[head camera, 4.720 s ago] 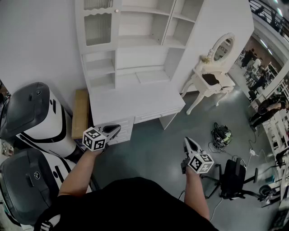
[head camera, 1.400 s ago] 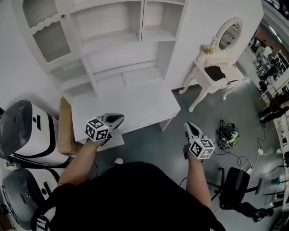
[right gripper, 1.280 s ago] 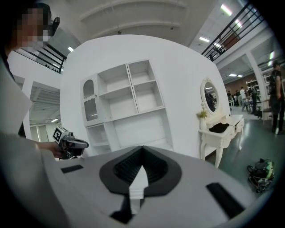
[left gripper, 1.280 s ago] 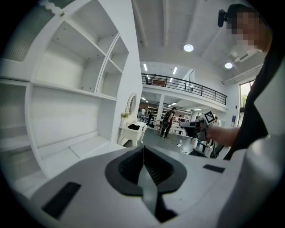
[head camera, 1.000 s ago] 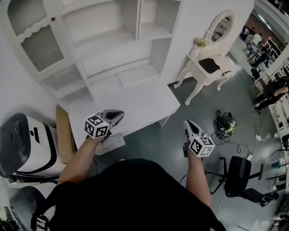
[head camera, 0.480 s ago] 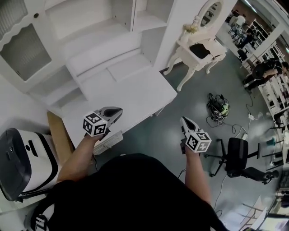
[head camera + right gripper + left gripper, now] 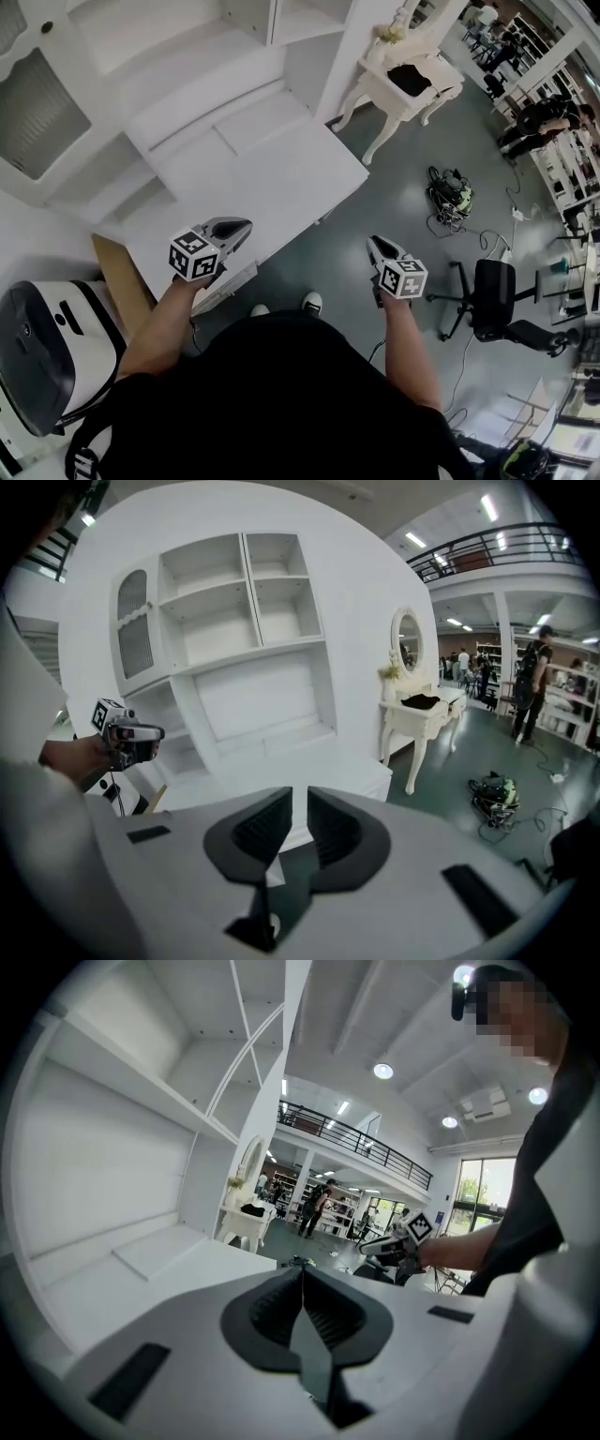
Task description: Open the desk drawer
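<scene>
Hovers the left claw [image 7: 242,226], shut and empty, at 9 o'clock over the near edge of the counter [image 7: 281,202], just above the drawer [image 7: 234,279], and carries the right claw [image 7: 373,244] at 3 o'clock, jaws just opened partway on nothing, likely readying to grip.

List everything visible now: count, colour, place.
desk with shelf hutch: one, white, upper left
drawer: one, white, under desk front
dressing table: one, white, top right
office chair: one, black, right
cable bundle: one, black-green, floor right
pod-shaped machine: one, white-black, lower left
board: one, brown, beside desk
shoes: two, pale, near drawer
left gripper: one, grey, shut, over desk edge
right gripper: one, grey, jaws just opening, empty, over floor
</scene>
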The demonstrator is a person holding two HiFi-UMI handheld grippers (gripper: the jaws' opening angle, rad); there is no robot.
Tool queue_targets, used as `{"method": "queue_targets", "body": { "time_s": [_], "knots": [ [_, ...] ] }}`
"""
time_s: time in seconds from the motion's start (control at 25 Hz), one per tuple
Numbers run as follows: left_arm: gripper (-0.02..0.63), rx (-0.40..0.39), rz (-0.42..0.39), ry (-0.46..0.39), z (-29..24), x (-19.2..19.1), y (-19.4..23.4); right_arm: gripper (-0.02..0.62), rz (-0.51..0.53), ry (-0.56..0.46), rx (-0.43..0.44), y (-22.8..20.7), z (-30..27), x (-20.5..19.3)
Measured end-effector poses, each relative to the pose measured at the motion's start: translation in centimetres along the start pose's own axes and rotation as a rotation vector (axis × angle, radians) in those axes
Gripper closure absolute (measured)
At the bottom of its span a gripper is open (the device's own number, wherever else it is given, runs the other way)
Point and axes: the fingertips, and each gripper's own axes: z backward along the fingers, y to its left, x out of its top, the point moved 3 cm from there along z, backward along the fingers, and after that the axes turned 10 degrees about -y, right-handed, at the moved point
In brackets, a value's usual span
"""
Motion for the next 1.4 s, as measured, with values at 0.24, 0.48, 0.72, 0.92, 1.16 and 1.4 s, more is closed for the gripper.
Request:
{"method": "queue_targets", "body": {
  "time_s": [0.24, 0.48, 0.72, 0.92, 1.16, 1.4],
  "knots": [
    [0.595, 0.026, 0.010, 0.022, -0.1, -1.3, 1.4, 0.534, 0.002, 0.085, 0.011, -1.5, -3.9, -3.3],
    [0.595, 0.077, 0.042, 0.053, -0.3, -2.5, 2.6, 0.525, 0.002, 0.185, 0.039, -3.7, -7.8, -6.2],
    [0.595, 0.142, 0.072, 0.070, -1.0, -3.8, 3.5, 0.510, 0.040, 0.295, 0.102, -5.2, -11.9, -9.5],
    [0.595, 0.172, 0.084, 0.096, -1.3, -5.1, 3.3, 0.509, 0.068, 0.372, 0.140, -6.1, -14.6, -12.0],
    [0.595, 0.230, 0.138, 0.100, -2.0, -6.8, 3.9, 0.511, 0.101, 0.463, 0.201, -6.7, -18.2, -15.2],
    [0.595, 0.268, 0.184, 0.123, -2.4, -8.8, 4.0, 0.509, 0.134, 0.523, 0.273, -6.2, -21.9, -17.6]
  ]
}}
